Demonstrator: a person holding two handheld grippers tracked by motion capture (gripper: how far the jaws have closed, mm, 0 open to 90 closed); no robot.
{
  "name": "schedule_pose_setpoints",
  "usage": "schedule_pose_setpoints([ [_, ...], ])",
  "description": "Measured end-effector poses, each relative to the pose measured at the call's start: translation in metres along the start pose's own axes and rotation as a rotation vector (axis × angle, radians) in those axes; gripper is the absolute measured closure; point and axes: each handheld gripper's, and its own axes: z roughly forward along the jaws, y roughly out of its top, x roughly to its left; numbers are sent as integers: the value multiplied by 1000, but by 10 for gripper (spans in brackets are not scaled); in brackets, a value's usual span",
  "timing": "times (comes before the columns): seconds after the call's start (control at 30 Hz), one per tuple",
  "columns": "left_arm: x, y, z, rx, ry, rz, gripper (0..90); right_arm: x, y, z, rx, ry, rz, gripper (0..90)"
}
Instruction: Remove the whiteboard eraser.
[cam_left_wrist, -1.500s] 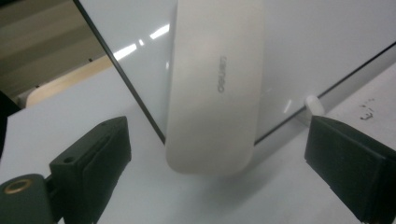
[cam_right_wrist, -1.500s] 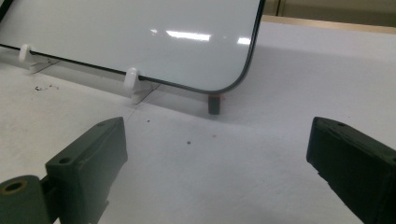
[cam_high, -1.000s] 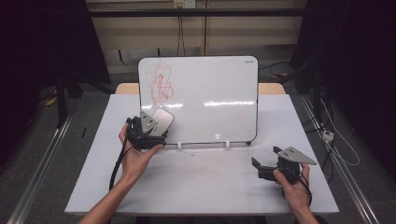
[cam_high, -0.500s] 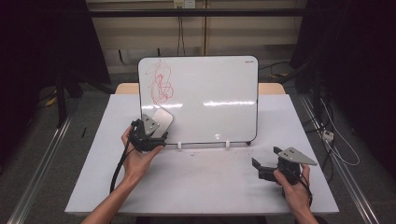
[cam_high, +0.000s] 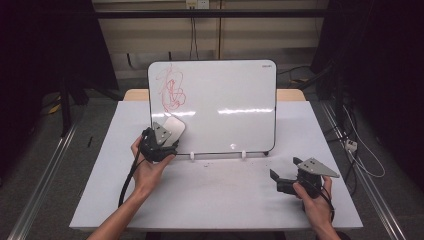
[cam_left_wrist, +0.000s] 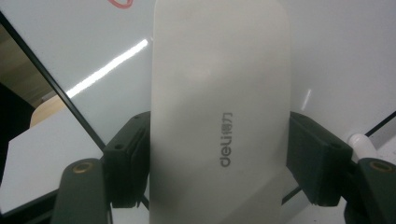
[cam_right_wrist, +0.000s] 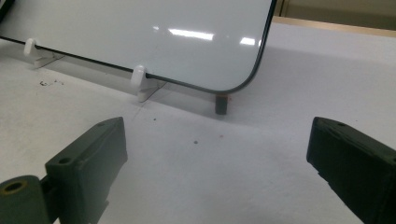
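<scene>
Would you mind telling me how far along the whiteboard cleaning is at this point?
Done: the left gripper has just closed on the white eraser, which lies against the whiteboard. In hand: that grip. Left: the red scribble is unwiped. The right gripper rests open on the table.

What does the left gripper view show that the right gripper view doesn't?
Left gripper view: a white rounded plastic eraser printed "deli", clamped between the left gripper jaws against the board, with a trace of red scribble at the top. Right gripper view: the right gripper open over the white table, plus a small dark marker cap behind the board's corner. Both: the glossy white whiteboard on white clip stands.
</scene>
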Motion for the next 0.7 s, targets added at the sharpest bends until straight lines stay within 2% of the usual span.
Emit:
schedule_pose_setpoints([
  [0.27,3,1,-1,16,-19,3,299,0,0,1,3,3,-2,49],
  [0.43,4,1,-1,7,-28,0,299,-1,0,0,3,2,5,50],
  [0.6,7,0,-2,6,-50,-26,299,0,0,0,3,3,3,49],
  [0.7,11,-1,-2,-7,-82,-71,300,0,0,1,3,2,4,49],
])
